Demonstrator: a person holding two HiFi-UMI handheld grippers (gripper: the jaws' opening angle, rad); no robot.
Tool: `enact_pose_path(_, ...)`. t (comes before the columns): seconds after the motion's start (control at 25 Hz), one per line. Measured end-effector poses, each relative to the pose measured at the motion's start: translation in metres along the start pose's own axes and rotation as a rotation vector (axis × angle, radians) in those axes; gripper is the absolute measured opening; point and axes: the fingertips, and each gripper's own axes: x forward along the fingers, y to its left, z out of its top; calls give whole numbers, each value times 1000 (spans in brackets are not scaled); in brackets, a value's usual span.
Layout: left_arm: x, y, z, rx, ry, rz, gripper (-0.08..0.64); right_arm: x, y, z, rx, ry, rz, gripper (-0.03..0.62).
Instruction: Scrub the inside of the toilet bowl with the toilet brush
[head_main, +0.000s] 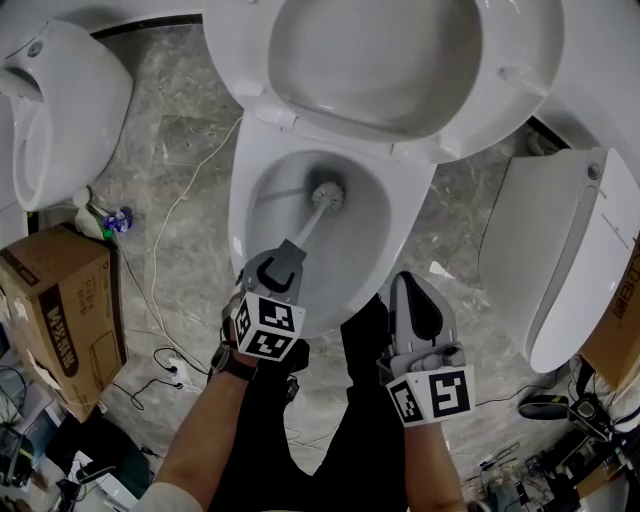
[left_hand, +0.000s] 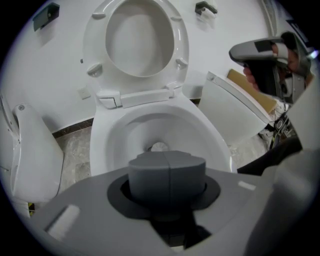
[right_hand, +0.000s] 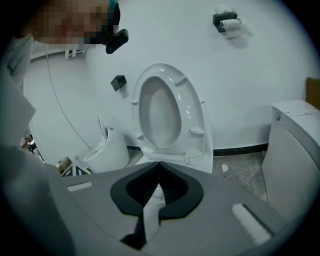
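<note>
The white toilet bowl (head_main: 400, 225) stands open below me, its seat and lid (head_main: 480, 90) raised against the wall. The toilet brush's bristle head (head_main: 327, 193) rests low inside the bowl, and its pale handle (head_main: 307, 228) slants back toward me. My left gripper (head_main: 284, 264) is shut on the brush's grey handle (left_hand: 167, 175), and the brush head (left_hand: 159, 147) shows just beyond it in the left gripper view. My right gripper (head_main: 413, 292) hovers at the bowl's near right rim, jaws shut with nothing between them (right_hand: 159, 167).
A white urinal-like fixture (head_main: 60, 110) and a cardboard box (head_main: 60, 310) stand on the left. Another white toilet unit (head_main: 560, 260) stands on the right. Cables (head_main: 160, 300) trail over the marble floor. A paper holder (right_hand: 227, 22) hangs on the wall.
</note>
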Motion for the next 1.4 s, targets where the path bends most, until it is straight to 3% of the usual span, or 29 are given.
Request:
enact_pose_path(0.2,15,7,9,-62,-18,5,155,6,-9,-3,1,-7,-6,12)
enact_pose_path(0.48,34,13,4,-98,20,18,155,20,-17,-1,1,-17,-1,12)
enact_pose_path(0.68,49,12,2,-196,29,11,155,31,-17,-6,3,-15,11,12)
enact_pose_path(1.2,78,27,7,-233,3,15,155,54,-9,-14,-20,-6,50,12)
enact_pose_path(1.4,89,41,0,-327,5,13,155,60,5,-15,-42,3,81,12)
